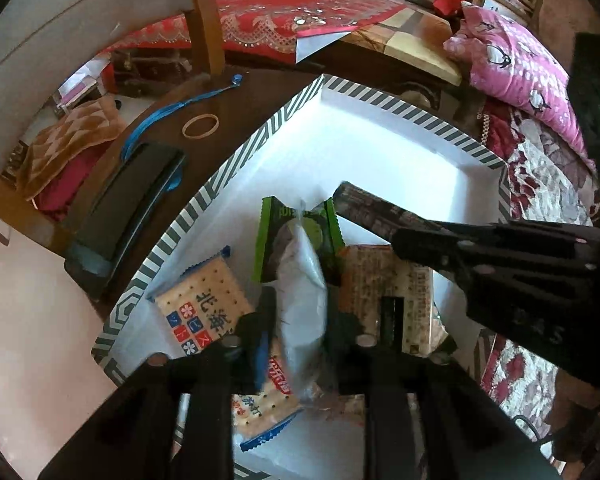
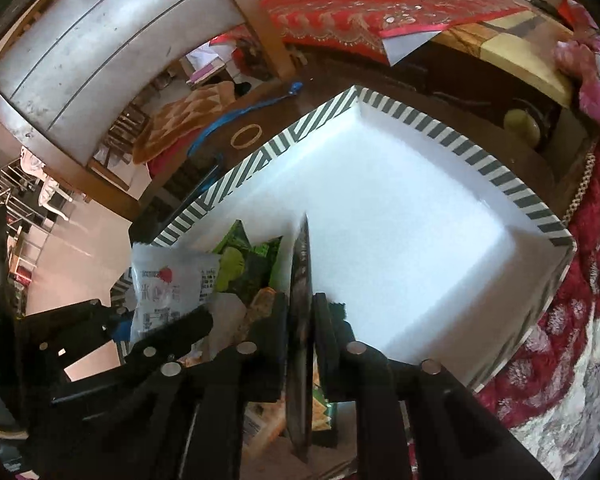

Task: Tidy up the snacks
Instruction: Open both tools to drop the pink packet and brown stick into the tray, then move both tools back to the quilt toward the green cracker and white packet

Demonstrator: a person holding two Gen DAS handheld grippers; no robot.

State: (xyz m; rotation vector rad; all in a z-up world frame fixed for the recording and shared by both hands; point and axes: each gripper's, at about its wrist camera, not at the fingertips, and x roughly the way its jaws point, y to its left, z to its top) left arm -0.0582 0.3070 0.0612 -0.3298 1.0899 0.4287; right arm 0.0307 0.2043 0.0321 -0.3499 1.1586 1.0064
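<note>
A white box with a grey-striped rim (image 1: 380,152) (image 2: 400,208) holds several snacks at its near end: a cracker packet (image 1: 204,300), a green packet (image 1: 324,232) (image 2: 252,264) and a beige printed packet (image 1: 376,276). My left gripper (image 1: 300,312) (image 2: 152,320) points down into the box. A blurred white packet (image 1: 300,280) (image 2: 168,288) hangs between its slightly parted jaws. My right gripper (image 2: 300,304) (image 1: 400,240) reaches in from the right. A thin dark packet (image 2: 302,256) (image 1: 364,210) stands edge-on between its narrowly parted jaws.
The box's far half is bare white. It sits on a dark wooden table with a rubber band (image 1: 200,125), a blue lanyard (image 1: 156,120) and a dark case (image 1: 128,208) to its left. A chair (image 1: 204,16), red cloth and a pink pillow (image 1: 512,60) lie beyond.
</note>
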